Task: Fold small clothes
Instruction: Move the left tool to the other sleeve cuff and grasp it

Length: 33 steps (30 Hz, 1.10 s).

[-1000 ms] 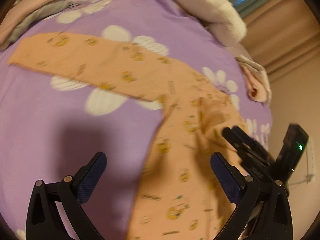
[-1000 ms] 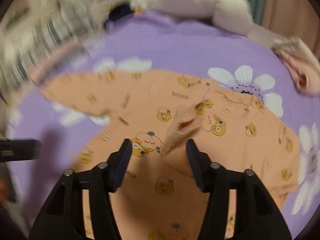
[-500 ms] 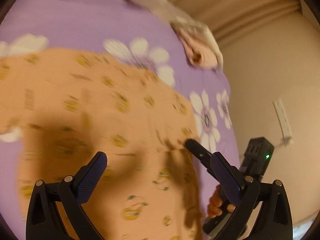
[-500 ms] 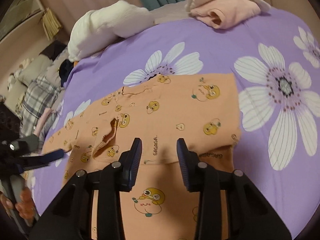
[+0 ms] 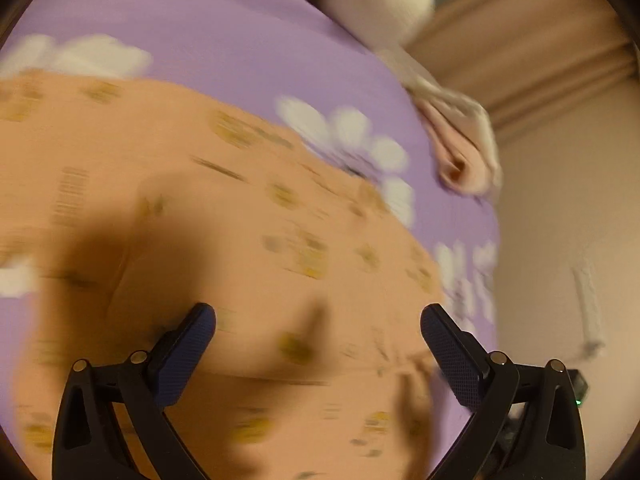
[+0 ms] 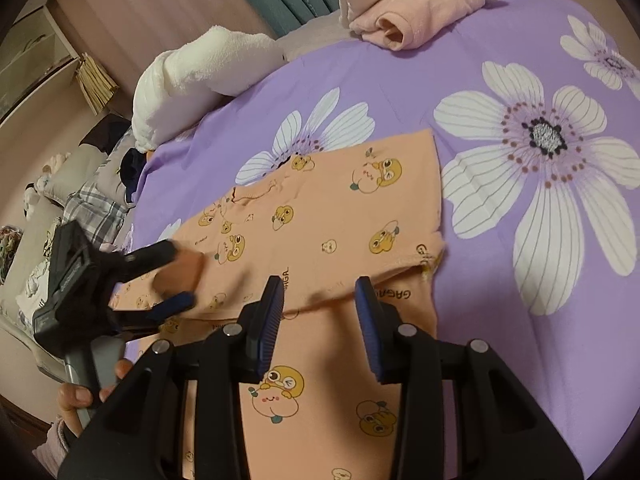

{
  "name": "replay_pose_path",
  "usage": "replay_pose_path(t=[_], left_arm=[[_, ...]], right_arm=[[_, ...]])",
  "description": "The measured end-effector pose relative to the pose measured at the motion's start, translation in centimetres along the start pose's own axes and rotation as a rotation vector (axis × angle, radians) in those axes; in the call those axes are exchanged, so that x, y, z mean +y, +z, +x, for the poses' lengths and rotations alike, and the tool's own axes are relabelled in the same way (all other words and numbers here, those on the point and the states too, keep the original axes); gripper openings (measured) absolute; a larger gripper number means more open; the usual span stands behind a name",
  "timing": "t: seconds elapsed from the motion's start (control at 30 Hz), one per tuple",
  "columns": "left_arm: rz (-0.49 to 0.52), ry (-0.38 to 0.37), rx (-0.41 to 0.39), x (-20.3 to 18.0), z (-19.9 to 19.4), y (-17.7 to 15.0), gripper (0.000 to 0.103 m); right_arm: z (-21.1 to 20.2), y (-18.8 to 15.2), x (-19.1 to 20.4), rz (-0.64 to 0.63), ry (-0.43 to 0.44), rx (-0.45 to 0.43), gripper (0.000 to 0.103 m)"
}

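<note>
An orange child's top (image 6: 332, 216) with cartoon prints lies flat on the purple flowered bedsheet (image 6: 460, 80), its upper part folded over with the fold edge toward me. My right gripper (image 6: 319, 284) hovers just over that fold edge, jaws partly apart, pads pressing on nothing. My left gripper (image 6: 182, 274) comes in from the left, held by a hand (image 6: 80, 392), jaws wide around a raised flap of the orange cloth without pinching it. In the blurred left wrist view the left gripper (image 5: 316, 314) stands open over the orange top (image 5: 240, 220).
A folded pink garment (image 6: 416, 12) lies at the sheet's far edge, also seen as the pink garment (image 5: 460, 148). A white fluffy blanket (image 6: 192, 76) sits at the back left. A pile of plaid clothes (image 6: 92, 208) lies beyond the left edge.
The right gripper's jaws narrowed as it rolled and came down over the fold edge. The left gripper slid across the top and now flanks the raised flap.
</note>
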<state>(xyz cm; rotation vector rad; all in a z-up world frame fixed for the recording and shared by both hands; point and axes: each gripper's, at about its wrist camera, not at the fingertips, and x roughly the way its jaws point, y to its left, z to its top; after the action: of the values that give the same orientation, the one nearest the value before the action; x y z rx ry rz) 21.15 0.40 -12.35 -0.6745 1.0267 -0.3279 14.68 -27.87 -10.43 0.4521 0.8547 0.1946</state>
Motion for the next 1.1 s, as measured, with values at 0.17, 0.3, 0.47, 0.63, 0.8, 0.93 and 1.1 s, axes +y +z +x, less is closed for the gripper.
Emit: replay_pose_path(t=[0.17,0.3,0.47,0.63,0.8,0.93,1.1], left_arm=[[-0.07,0.01,-0.039,3.7,-3.5,-0.1,0.102],[-0.098,0.005,-0.07,5.5,-6.4,-0.1,0.102],[-0.15,0.058,-0.108,9.0,-10.5,-0.4,0.102],[-0.278,0.055,-0.163,14.0,-14.5,-0.6,0.102],[-0.407,0.055,-0.259,19.3,-18.6,-0.4,0.102],[-0.494,0.033,-0.327,23.0,-20.7,0.2,0.102],[-0.588,-0.059,-0.363,26.8,-21.2,1.3,0.102]], right_arm=[[1.1,0.9,0.5,-0.013,-0.023,0.007,0.038],[2.7,1.5,0.7,-0.017,-0.059,0.025,0.034],[4.7,0.6,-1.0,-0.032,-0.173,0.111,0.02],[2.9,0.6,-0.6,-0.016,-0.157,0.095,0.023],[-1.2,-0.5,2.5,-0.106,-0.083,0.021,0.029],[-3.2,-2.0,3.9,-0.136,-0.045,0.007,0.032],[-4.5,-3.8,4.9,-0.131,-0.016,0.008,0.032]])
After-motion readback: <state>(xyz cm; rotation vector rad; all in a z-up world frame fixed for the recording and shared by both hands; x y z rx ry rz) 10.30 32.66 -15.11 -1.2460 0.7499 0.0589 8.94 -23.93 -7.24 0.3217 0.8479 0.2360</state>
